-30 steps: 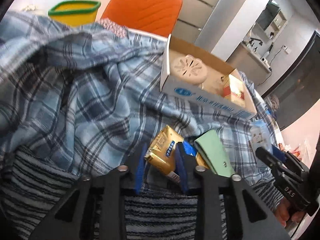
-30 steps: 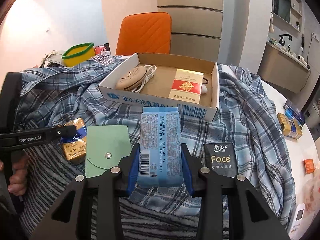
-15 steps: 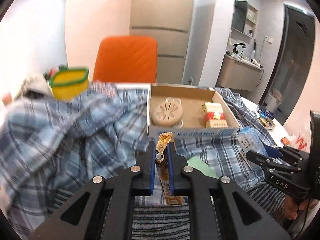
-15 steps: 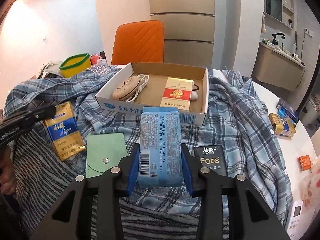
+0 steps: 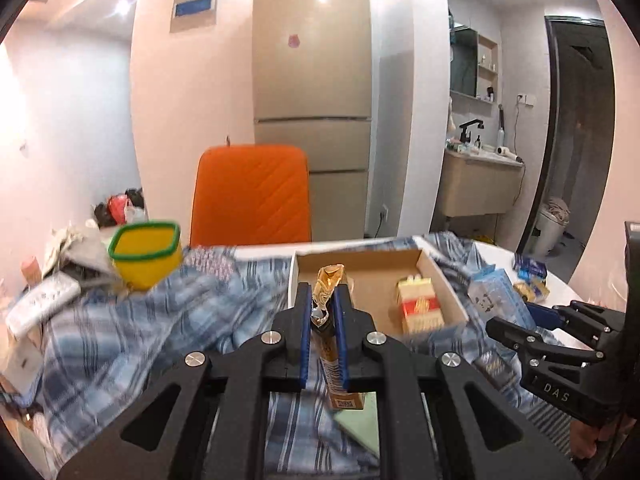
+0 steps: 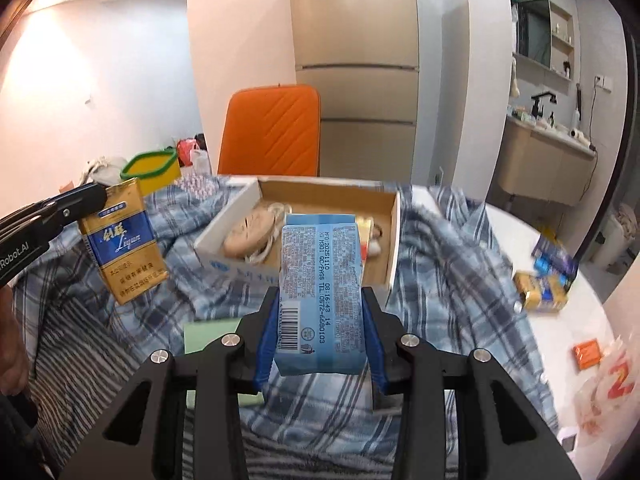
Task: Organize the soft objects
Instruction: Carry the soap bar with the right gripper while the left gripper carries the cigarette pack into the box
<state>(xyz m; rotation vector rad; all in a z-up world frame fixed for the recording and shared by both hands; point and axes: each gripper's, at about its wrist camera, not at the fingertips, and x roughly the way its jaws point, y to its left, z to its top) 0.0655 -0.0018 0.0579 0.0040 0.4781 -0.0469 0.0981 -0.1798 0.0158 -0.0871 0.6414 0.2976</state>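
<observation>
Pinching a gold soft pack (image 5: 329, 320) edge-on, the left tongs (image 5: 323, 322) hold it raised before the cardboard box (image 5: 440, 276) on the plaid cloth (image 5: 160, 320). From the right wrist, the right tongs (image 6: 320, 332) are clamped on a blue tissue pack (image 6: 322, 292), lifted just before the box, with the gold pack hanging at left above the cloth.
</observation>
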